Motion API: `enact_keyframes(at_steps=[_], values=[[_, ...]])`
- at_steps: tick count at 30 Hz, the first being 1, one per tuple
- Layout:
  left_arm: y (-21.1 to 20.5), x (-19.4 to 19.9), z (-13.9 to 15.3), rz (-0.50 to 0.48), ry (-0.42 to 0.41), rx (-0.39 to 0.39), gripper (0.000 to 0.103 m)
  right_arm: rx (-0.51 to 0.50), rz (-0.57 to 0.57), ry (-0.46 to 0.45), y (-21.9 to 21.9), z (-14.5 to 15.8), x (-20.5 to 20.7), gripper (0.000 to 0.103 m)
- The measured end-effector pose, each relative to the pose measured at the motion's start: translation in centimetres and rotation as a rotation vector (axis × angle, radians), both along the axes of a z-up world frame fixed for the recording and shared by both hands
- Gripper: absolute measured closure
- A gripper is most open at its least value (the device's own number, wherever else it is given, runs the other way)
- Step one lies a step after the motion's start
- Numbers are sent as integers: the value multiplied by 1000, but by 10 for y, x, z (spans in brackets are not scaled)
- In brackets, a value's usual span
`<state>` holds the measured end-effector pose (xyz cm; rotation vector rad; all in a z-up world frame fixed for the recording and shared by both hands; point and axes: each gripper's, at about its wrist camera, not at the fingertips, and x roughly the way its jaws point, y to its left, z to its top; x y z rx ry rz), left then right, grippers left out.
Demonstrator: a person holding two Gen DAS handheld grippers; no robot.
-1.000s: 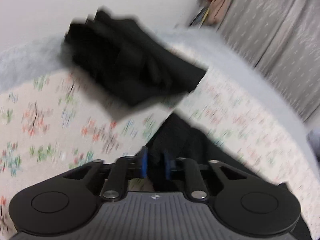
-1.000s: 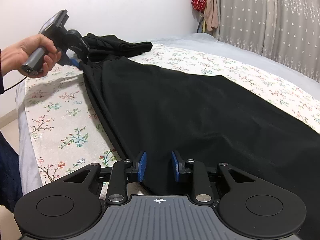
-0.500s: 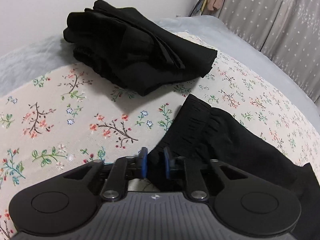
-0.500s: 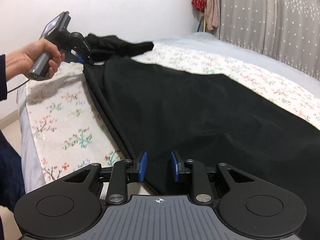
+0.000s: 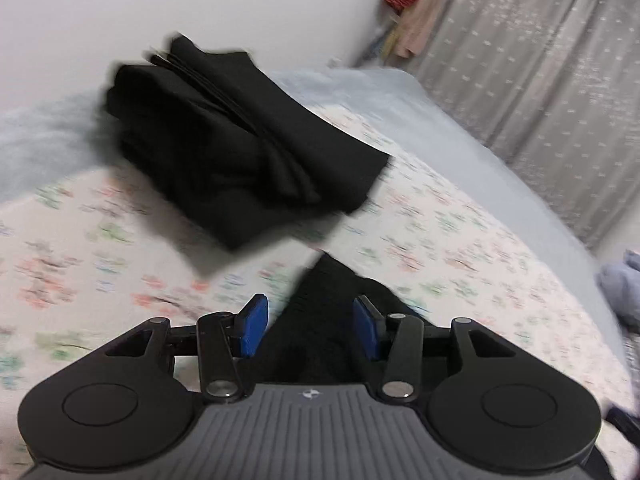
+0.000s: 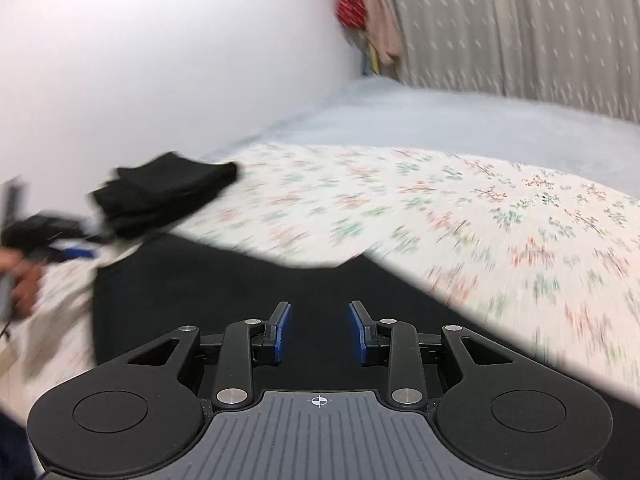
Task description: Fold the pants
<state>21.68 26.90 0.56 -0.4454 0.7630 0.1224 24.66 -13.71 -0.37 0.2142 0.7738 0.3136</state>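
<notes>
Black matte pants (image 6: 208, 280), floral sheet (image 6: 440, 208)

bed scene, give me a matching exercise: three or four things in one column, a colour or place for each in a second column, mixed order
Things:
1. folded pile
2. pants
3. curtain
4. claw pads

Descriptions:
a. blue
b. grey, hanging behind the bed
c. black, spread flat below the right claw
d. black, stacked near the wall

Pairs: 1-d, 2-c, 3-b, 4-a
</notes>
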Motion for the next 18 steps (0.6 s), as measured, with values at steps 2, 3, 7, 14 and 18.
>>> enact_keyframes(at_steps=[2, 3, 7, 14, 18], values=[[-5, 12, -12, -35, 42, -49, 42, -61, 4, 26, 6, -10, 45, 72], [-8, 17, -17, -46, 69, -55, 42, -75, 13, 46, 7, -17, 60, 72], [-17, 29, -27, -62, 128, 30, 44, -51, 66, 140, 17, -50, 101, 73], [-26, 31, -29, -83, 150, 148, 52, -71, 163, 155, 43, -72, 98, 90], [-29, 30, -30, -87, 139, 173, 52, -149, 73, 0, 53, -42, 90, 103]])
